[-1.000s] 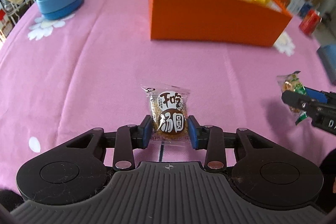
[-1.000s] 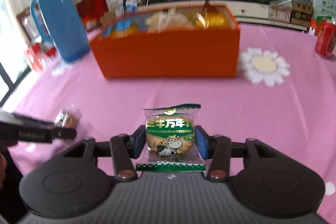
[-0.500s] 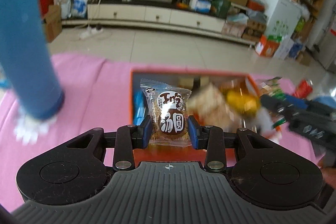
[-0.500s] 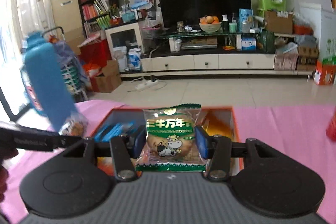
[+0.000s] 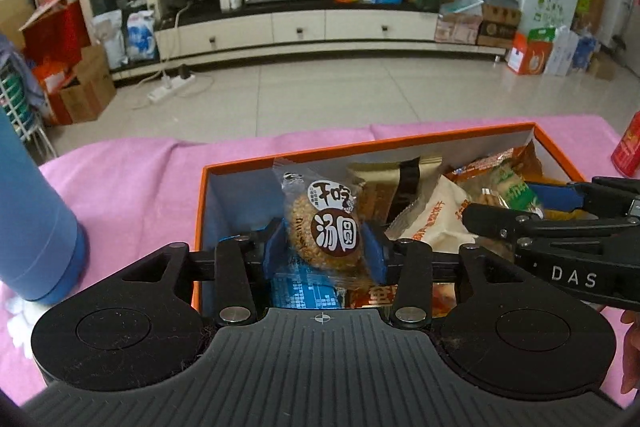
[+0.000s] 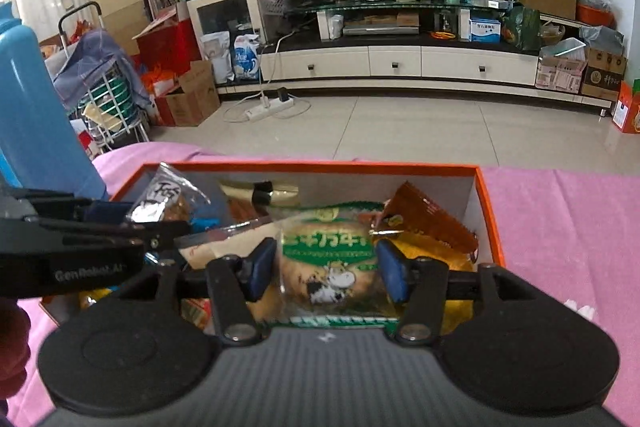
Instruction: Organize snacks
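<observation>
My left gripper (image 5: pixel 325 253) is shut on a brown round snack packet (image 5: pixel 325 227) and holds it over the left part of the open orange box (image 5: pixel 360 146). My right gripper (image 6: pixel 326 269) stands with its fingers spread a little wider than the green cow-print snack packet (image 6: pixel 328 263) between them; the packet sags among the snacks in the box (image 6: pixel 490 211). The right gripper also shows in the left wrist view (image 5: pixel 520 211), and the left gripper in the right wrist view (image 6: pixel 160 217). The box holds several other snack packets.
A blue thermos (image 5: pixel 32 227) stands on the pink tablecloth (image 5: pixel 132 187) left of the box; it also shows in the right wrist view (image 6: pixel 32 115). A red can (image 5: pixel 630 147) stands at the far right. Beyond the table is a tiled floor and a TV cabinet.
Both grippers have moved forward and lowered over the box. The right fingers have spread apart from the green packet, which now rests in the box. The left still grips its packet.
</observation>
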Demonstrator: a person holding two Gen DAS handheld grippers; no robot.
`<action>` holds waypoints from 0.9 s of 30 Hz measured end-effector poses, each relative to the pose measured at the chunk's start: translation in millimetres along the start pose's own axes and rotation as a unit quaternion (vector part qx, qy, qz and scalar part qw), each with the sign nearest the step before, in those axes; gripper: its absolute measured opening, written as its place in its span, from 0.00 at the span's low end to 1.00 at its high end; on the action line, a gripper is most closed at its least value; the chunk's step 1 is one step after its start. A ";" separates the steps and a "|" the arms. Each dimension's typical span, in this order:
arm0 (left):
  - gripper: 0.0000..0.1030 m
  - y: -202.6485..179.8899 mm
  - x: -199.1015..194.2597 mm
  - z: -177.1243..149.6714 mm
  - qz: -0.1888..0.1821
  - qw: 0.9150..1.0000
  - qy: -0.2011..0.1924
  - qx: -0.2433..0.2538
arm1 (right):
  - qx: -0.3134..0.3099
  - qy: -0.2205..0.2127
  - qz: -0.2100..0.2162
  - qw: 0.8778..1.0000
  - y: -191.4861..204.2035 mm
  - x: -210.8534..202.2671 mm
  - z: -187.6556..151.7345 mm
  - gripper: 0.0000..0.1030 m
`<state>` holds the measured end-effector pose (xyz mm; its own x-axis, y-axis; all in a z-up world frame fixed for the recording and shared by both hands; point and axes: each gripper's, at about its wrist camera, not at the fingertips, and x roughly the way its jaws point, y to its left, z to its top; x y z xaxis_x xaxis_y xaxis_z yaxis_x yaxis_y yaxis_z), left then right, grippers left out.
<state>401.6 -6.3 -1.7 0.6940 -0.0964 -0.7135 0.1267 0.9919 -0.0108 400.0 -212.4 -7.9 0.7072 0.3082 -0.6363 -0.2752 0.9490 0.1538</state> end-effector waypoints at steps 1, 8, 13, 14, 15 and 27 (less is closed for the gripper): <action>0.23 1.5 -3.4 1.8 -0.004 1.000 0.002 -0.008 | -0.002 0.000 -0.005 1.000 2.3 -2.3 0.1 0.74; 0.66 15.7 -96.2 -3.2 -0.014 0.997 -0.066 -0.048 | 0.014 -0.055 -0.015 0.998 12.2 -73.5 -5.6 0.97; 0.76 7.0 -170.1 -51.9 -0.017 0.995 -0.071 -0.069 | 0.050 -0.048 -0.027 0.997 18.3 -142.1 -53.4 0.98; 0.78 3.0 -182.8 -65.4 -0.010 0.995 -0.067 -0.068 | 0.060 -0.041 -0.031 0.997 19.4 -154.2 -66.6 0.98; 0.79 0.6 -193.4 -76.6 -0.004 0.996 -0.062 -0.069 | 0.068 -0.034 -0.034 0.997 20.7 -165.5 -79.7 0.98; 0.77 -42.2 -259.6 -201.7 0.004 0.999 -0.009 -0.051 | 0.102 0.007 -0.085 0.991 38.9 -248.7 -193.8 0.99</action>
<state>73.1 -6.4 42.6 0.7068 -0.0888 -0.7018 0.0492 0.9959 -0.0764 87.2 -265.0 9.8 0.7220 0.1424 -0.6771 -0.0138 0.9814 0.1916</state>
